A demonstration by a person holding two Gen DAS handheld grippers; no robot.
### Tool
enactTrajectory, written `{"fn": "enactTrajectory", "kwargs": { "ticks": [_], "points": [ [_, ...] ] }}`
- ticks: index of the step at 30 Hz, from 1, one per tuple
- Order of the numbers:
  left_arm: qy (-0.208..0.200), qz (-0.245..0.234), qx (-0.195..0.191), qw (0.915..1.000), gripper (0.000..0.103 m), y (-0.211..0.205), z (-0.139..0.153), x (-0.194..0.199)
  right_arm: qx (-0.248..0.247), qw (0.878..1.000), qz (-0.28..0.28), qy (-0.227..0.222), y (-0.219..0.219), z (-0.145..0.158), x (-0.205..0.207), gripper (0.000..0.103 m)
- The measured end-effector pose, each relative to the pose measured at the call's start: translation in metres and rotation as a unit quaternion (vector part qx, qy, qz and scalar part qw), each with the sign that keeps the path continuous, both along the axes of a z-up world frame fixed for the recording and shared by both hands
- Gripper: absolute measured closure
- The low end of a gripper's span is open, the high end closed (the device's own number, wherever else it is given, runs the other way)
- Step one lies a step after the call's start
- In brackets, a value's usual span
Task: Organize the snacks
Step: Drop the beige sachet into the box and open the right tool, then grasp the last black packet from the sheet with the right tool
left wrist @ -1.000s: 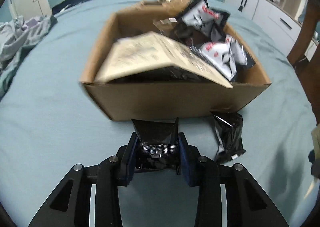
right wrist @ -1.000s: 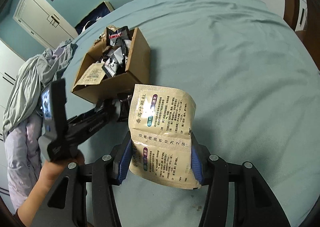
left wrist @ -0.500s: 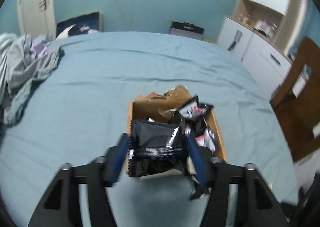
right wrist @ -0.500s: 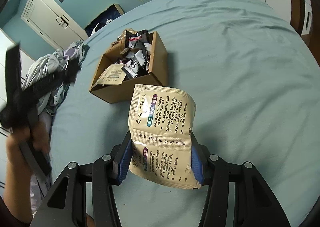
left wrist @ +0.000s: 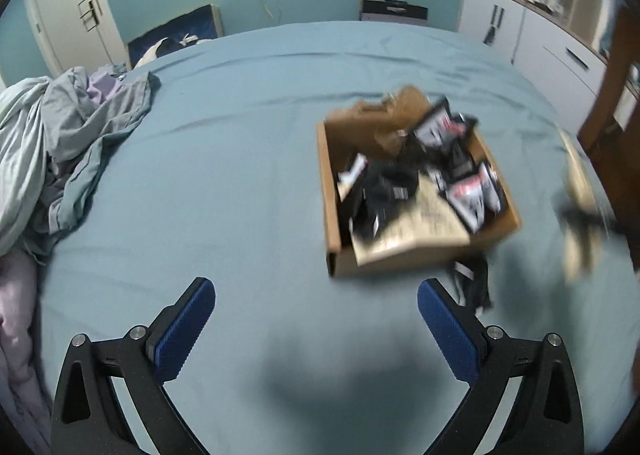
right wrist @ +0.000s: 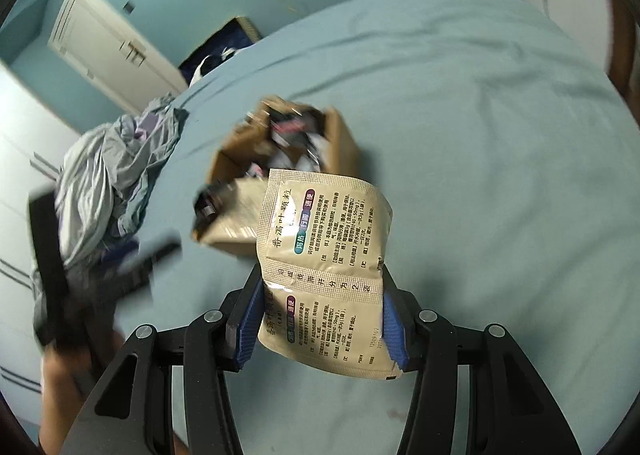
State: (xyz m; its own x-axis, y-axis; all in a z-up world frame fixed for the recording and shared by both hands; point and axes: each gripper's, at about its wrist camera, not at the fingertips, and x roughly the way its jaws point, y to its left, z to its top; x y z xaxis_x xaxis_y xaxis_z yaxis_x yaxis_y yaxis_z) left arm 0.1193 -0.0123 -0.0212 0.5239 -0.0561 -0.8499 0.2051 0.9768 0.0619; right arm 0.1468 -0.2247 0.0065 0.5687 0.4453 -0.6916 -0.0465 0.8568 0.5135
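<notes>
Tan sachet (right wrist: 326,275) clamped in the right gripper (right wrist: 320,319), jaws closed on its lower half, long axis upright, top edge leaning twd the cardboard box (right wrist: 280,183) straight ahead on the bed (right wrist: 500,175). Box packed w/ black-and-white snack packs (left wrist: 472,195), another tan sachet lying inside at the front. One black pack (left wrist: 474,283) on the sheet just beside the box's near wall. Left gripper (left wrist: 316,319) jaws wide, empty, box ahead and to the right. Right gripper's loaded, so prob. next drop goes forward into the box.
</notes>
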Motion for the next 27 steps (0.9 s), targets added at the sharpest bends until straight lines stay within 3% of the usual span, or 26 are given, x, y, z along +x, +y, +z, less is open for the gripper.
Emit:
{"fn": "enactTrajectory", "kwargs": {
  "ticks": [2, 5, 6, 8, 10, 14, 20, 23, 27],
  "points": [
    [0.006, -0.011, 0.005, 0.9999, 0.0, 0.006, -0.007, -0.012, 0.003, 1.0, 0.004, -0.001, 0.014, 0.014, 0.024, 0.052],
    [0.004, -0.014, 0.045, 0.9989, 0.0, 0.012, -0.009, -0.025, 0.014, 1.0, -0.001, -0.015, 0.031, 0.031, 0.053, 0.049],
    [0.004, -0.017, 0.05, 0.9986, 0.0, 0.014, -0.008, -0.028, 0.018, 1.0, -0.002, -0.024, 0.038, 0.035, 0.064, 0.043],
    [0.016, -0.011, 0.04, 0.999, 0.0, 0.024, -0.006, -0.034, 0.0, 0.999, 0.002, -0.037, 0.047, 0.036, 0.075, 0.03],
    [0.023, -0.002, 0.018, 0.9996, 0.0, 0.032, -0.004, -0.038, -0.044, 0.998, 0.001, -0.034, 0.056, 0.03, 0.079, 0.029],
    [0.009, 0.005, -0.009, 0.9999, 0.0, 0.039, -0.002, -0.04, -0.081, 0.996, -0.017, -0.019, 0.057, 0.01, 0.065, 0.029],
    [0.012, 0.008, -0.02, 0.9997, 0.0, 0.041, 0.0, -0.035, -0.105, 0.993, -0.016, 0.052, 0.057, -0.05, 0.033, 0.029],
    [0.017, 0.01, -0.022, 0.9996, 0.0, 0.042, -0.002, -0.034, -0.12, 0.989, -0.002, 0.084, 0.065, -0.081, 0.034, 0.029],
    [0.023, 0.012, -0.024, 0.9994, 0.0, 0.044, -0.004, -0.032, -0.136, 0.987, 0.021, 0.085, 0.085, -0.102, 0.046, 0.029]
  ]
}}
